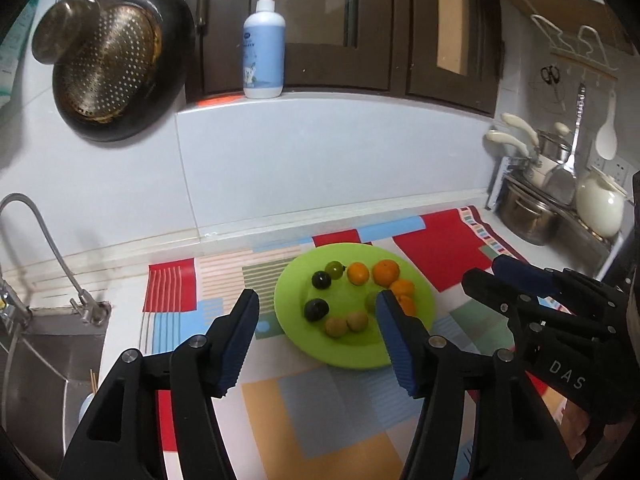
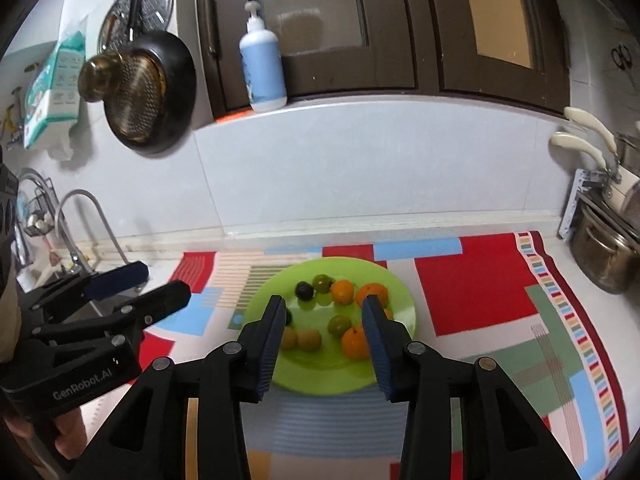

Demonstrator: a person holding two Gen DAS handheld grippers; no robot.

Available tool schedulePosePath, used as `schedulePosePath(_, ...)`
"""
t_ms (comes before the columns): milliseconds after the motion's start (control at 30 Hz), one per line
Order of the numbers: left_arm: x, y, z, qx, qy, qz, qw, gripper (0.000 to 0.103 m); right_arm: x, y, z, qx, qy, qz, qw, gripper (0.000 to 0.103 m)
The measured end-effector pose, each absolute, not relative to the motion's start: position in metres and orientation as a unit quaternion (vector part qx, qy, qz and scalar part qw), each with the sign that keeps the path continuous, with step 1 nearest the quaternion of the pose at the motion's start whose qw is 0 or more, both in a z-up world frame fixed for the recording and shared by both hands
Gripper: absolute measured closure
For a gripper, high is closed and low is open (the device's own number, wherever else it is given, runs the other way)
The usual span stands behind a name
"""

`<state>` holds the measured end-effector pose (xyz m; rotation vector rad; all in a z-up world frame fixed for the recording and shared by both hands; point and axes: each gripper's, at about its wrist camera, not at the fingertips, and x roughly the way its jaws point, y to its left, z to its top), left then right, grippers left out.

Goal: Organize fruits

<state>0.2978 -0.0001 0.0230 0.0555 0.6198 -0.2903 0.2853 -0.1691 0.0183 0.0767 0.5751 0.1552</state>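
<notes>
Patchwork cloth [image 1: 328, 400] of red, blue, orange and green spread over the white counter. Blue-and-white pump bottle [image 1: 264, 46] upright on the tiled ledge before the dark brown cabinet doors [image 1: 340, 20]. Black pan [image 1: 120, 60] hung on the wall at left, with a perforated brass strainer [image 1: 108, 68] over its face. Steel sink [image 1: 44, 364] and curved faucet [image 1: 36, 232] at far left. Steel pot [image 1: 528, 208], cream kettle [image 1: 600, 204] and cream-handled utensils [image 1: 516, 132] crowded at far right. White spoon [image 1: 607, 136] and scissors [image 1: 551, 76] hung above.

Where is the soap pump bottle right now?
In both views the pump bottle stands upright on the ledge below the dark window frames, above the green plate and right of the hanging black pan.
</notes>
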Motion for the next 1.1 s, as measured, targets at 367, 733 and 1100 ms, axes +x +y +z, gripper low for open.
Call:
schedulePosePath(367, 0.236, -0.003, 0.031, 0.031, 0.29, -0.126, 0.948, 0.038, 0.222, -0.172, 0.026, 0.039, 0.273, 0.06, 0.959, 0.062)
schedulePosePath(733, 0.165, -0.018, 0.039, 0.013, 0.281, -0.099, 0.955, 0.028, 0.157, -0.191, 0.037, 0.016, 0.262, 0.077, 0.962, 0.062)
schedulePosePath(1100, 0.106, -0.02, 0.048, 0.02, 0.259, -0.075, 0.963, 0.015, 0.098, -0.199, 0.045, 0.01, 0.249, 0.075, 0.966, 0.051)
